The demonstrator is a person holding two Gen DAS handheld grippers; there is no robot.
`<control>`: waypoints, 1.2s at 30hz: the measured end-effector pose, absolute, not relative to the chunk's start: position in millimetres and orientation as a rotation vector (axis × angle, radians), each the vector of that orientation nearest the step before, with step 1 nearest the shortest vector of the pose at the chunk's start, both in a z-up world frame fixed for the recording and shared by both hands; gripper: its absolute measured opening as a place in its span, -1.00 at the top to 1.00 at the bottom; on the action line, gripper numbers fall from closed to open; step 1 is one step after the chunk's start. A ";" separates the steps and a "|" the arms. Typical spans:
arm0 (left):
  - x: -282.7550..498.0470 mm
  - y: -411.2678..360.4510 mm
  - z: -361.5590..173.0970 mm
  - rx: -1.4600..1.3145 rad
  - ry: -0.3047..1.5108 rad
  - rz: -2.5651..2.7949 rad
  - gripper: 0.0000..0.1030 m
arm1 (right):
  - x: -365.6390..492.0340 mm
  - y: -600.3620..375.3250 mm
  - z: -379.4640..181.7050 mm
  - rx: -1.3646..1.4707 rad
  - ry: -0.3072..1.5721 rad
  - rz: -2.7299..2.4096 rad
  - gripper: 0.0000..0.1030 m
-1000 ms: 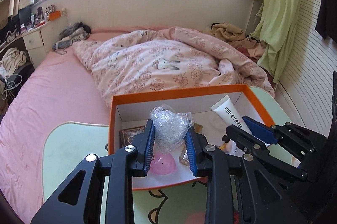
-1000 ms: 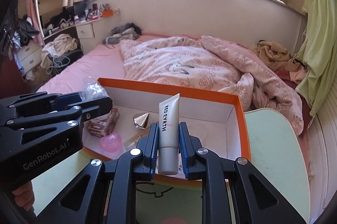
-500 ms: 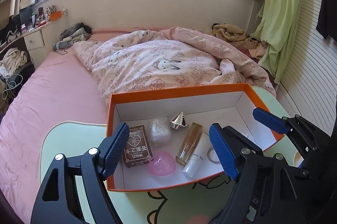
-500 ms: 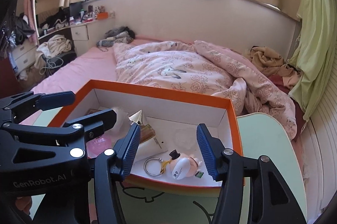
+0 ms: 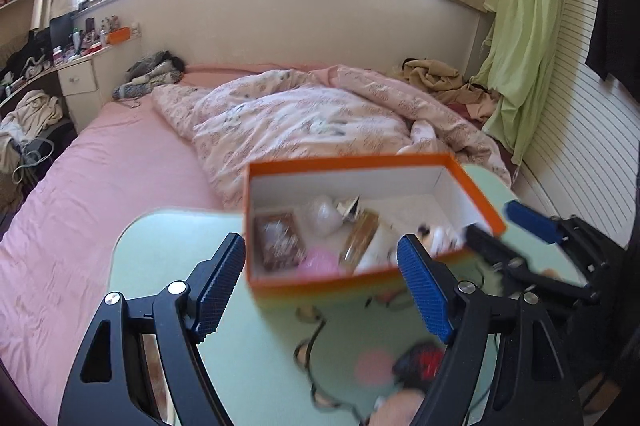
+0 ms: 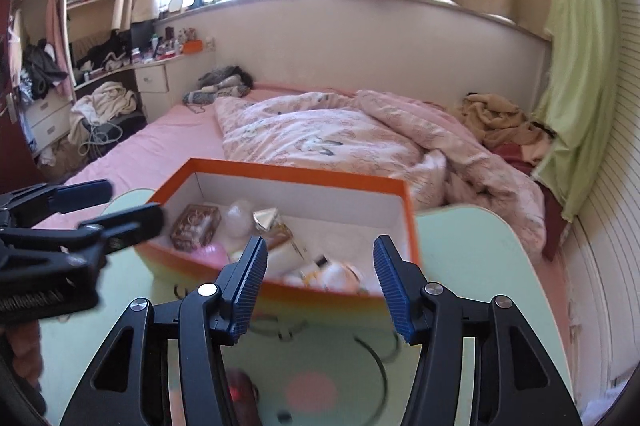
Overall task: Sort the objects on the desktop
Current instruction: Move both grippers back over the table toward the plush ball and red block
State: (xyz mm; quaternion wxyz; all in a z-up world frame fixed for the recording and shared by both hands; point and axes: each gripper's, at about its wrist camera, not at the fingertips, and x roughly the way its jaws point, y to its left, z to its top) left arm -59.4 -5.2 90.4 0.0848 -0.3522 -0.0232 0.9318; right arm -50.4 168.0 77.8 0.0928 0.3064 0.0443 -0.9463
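Note:
An orange box [image 5: 360, 161] with white inside stands on the pale green table [image 5: 168, 246]; it also shows in the right wrist view [image 6: 288, 172]. Inside lie a brown card box [image 6: 196, 226], a crumpled clear plastic ball [image 6: 239, 216], a silver cone [image 6: 266, 219], an amber bottle [image 5: 360, 236], a pink round item [image 5: 318, 262], the white tube and a small figure keychain [image 6: 336, 272]. My left gripper [image 5: 322, 286] is open and empty, above the table in front of the box. My right gripper [image 6: 320, 286] is open and empty, in front of the box.
A red and black item [image 5: 420, 364] lies on the table near its front edge. A pink bed with a rumpled quilt [image 5: 304, 118] lies behind the table. A white slatted wall [image 5: 592, 162] runs along the right. Green cloth [image 6: 576, 66] hangs at the right.
One second ago the left gripper held the plastic ball and the right held the white tube over the box. Both opened, the items lie in the box, and both grippers have drawn back.

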 end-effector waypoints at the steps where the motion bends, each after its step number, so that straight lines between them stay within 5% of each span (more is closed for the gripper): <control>1: -49.7 -8.8 87.5 -1.060 -0.068 2.792 -0.53 | -42.0 173.9 75.3 0.921 0.111 -2.815 -0.07; 7: 0.0 -26.4 37.3 -1.217 -0.266 2.743 -0.53 | 6.1 200.8 34.8 1.051 -0.025 -2.824 -0.07; 16: 24.0 -22.1 0.3 -1.319 -0.046 2.846 -0.53 | 37.2 195.3 6.4 1.111 0.037 -2.847 -0.07; 36: 53.5 3.4 22.3 -1.159 -0.110 2.826 -0.54 | 34.7 194.7 -0.8 1.076 0.061 -2.898 -0.16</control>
